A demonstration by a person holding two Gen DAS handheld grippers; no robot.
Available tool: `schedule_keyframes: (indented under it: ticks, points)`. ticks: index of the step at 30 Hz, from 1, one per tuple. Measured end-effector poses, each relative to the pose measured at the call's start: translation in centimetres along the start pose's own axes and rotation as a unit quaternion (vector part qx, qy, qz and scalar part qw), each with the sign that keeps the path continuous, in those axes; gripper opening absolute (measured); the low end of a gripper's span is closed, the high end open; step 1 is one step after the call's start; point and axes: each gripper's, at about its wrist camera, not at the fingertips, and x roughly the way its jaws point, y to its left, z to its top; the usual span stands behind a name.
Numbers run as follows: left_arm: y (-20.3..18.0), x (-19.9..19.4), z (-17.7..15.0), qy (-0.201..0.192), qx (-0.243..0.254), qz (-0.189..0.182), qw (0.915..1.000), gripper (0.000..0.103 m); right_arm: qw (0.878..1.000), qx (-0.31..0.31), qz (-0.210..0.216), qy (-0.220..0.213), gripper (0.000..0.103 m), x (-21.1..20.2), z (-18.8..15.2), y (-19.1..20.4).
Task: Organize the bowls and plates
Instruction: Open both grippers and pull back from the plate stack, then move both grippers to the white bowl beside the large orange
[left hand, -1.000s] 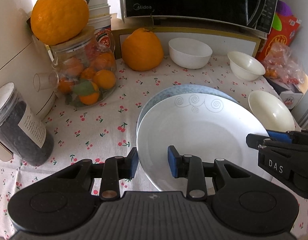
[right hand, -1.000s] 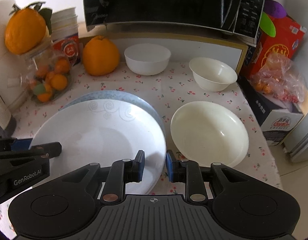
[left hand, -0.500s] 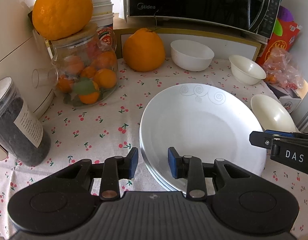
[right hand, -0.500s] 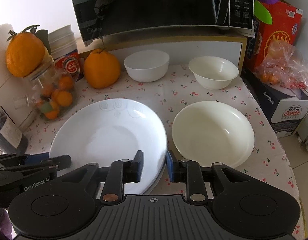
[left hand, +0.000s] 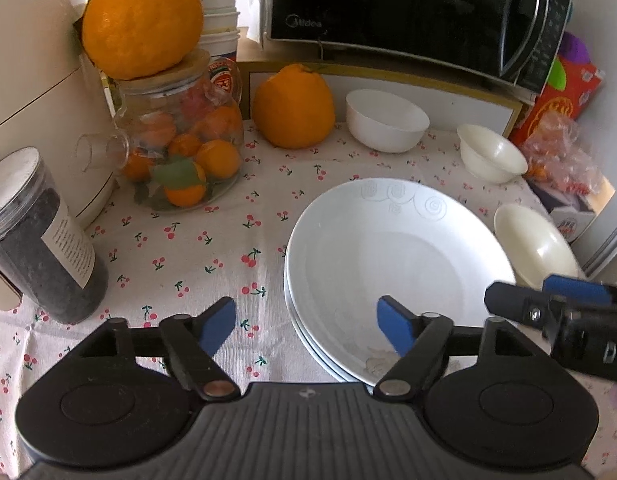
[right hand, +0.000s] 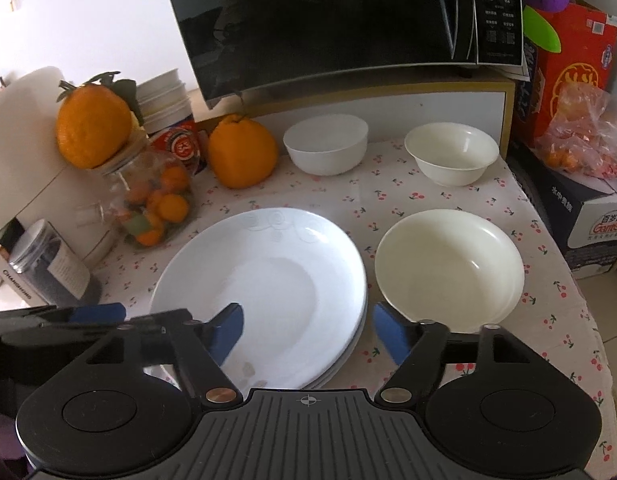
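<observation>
Both grippers, left [left hand: 306, 322] and right [right hand: 308, 330], hang released astride the stacked white porcelain plates [right hand: 268, 280]; the shallow cream bowl [right hand: 448, 264] lies just right, nearer the right gripper.

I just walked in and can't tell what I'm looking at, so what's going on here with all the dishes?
A person with a handheld claw in each hand is tidying dishes on the cherry-print tablecloth. The white plate with swirl decoration lies on top of a plate stack. Both the left claw and the right claw are open at the stack's near edge, holding nothing. The cream plate beside the stack, the white bowl and the cream bowl stand apart, not yet stacked.
</observation>
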Motion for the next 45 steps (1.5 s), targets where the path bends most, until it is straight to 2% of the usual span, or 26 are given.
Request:
schedule_keyframes:
  ticks: [4, 6, 10, 14, 19, 26, 31, 34, 37, 41, 45]
  points:
    - [0.1, -0.2, 0.5, -0.006, -0.023, 0.004, 0.9997, 0.093, 1.0, 0.005, 0.006, -0.003, 0.083, -0.8, 0.3, 0.1]
    - [-0.1, 0.1, 0.8, -0.005, -0.033, 0.008, 0.9994, 0.094, 1.0, 0.025, 0.011, -0.008, 0.087, -1.2, 0.7, -0.2]
    - [-0.8, 0.6, 1.6, 0.002, -0.027, 0.009, 0.9996, 0.095, 0.997, 0.072, 0.022, -0.006, 0.087, -1.3, 1.9, -1.3]
    - [-1.4, 0.7, 2.7, -0.003, -0.012, 0.014, 0.9998, 0.098, 0.996, 0.086, 0.014, -0.019, 0.089, -1.2, 3.2, -2.2]
    - [-1.7, 0.9, 5.2, -0.014, -0.018, 0.007, 0.9997, 0.102, 0.994, 0.106, 0.004, -0.033, 0.092, -0.4, 4.9, -3.5]
    - [-2.5, 2.2, 8.2, -0.005, -0.037, -0.014, 0.9992, 0.102, 0.991, 0.126, -0.015, -0.04, 0.092, 0.9, 7.6, -5.3]
    - [-2.5, 3.3, 9.0, -0.025, -0.043, -0.034, 0.9982, 0.102, 0.991, 0.126, -0.03, -0.043, 0.092, 1.9, 9.5, -6.1]
    - [-2.5, 4.9, 9.7, -0.013, -0.051, -0.034, 0.998, 0.102, 0.991, 0.123, -0.037, -0.04, 0.092, 2.9, 10.6, -6.4]
    - [-2.3, 5.9, 10.4, -0.011, -0.068, -0.049, 0.9964, 0.1, 0.991, 0.124, -0.038, -0.04, 0.092, 3.9, 11.5, -6.5]
    - [-1.6, 6.8, 10.9, -0.002, -0.12, -0.089, 0.9888, 0.098, 0.991, 0.128, -0.035, -0.034, 0.092, 5.4, 12.5, -6.7]
    - [-1.4, 8.1, 11.1, 0.009, -0.155, -0.124, 0.98, 0.09, 0.991, 0.127, -0.029, -0.031, 0.092, 6.9, 13.9, -7.0]
